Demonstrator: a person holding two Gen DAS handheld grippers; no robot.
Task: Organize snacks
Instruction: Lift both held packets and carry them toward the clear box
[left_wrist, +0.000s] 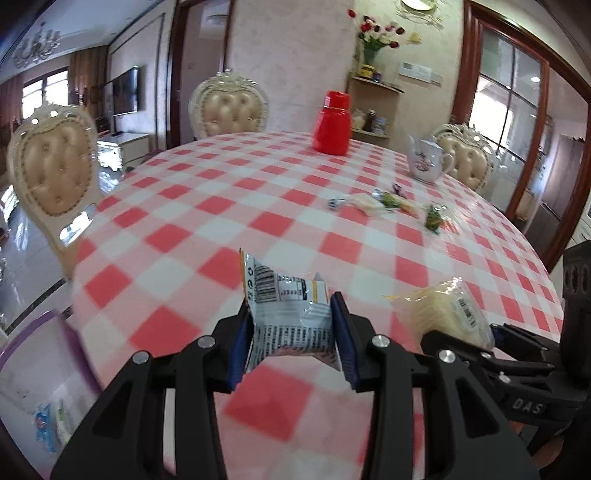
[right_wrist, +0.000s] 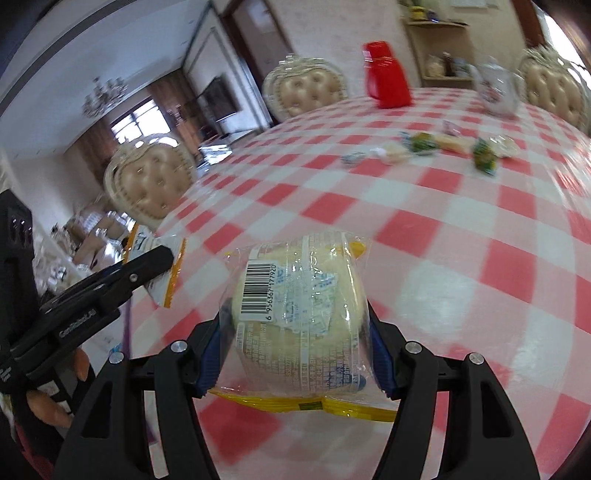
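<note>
While both arms hang above the checked table (left_wrist: 229, 206), the left gripper (left_wrist: 293, 328) is clamped on a crinkly silver packet (left_wrist: 288, 306) and the right gripper (right_wrist: 295, 325) squeezes a clear-wrapped pale bun (right_wrist: 299, 291) across its middle. Both look light and soft; the film seems slippery, so a grip on the body, not the seam, looks safer. More small sweets (left_wrist: 391, 203) lie near the teapot (left_wrist: 426, 158).

A red flask (left_wrist: 331, 123) and white teapot (left_wrist: 427, 160) stand on the checked table (left_wrist: 207, 221).
</note>
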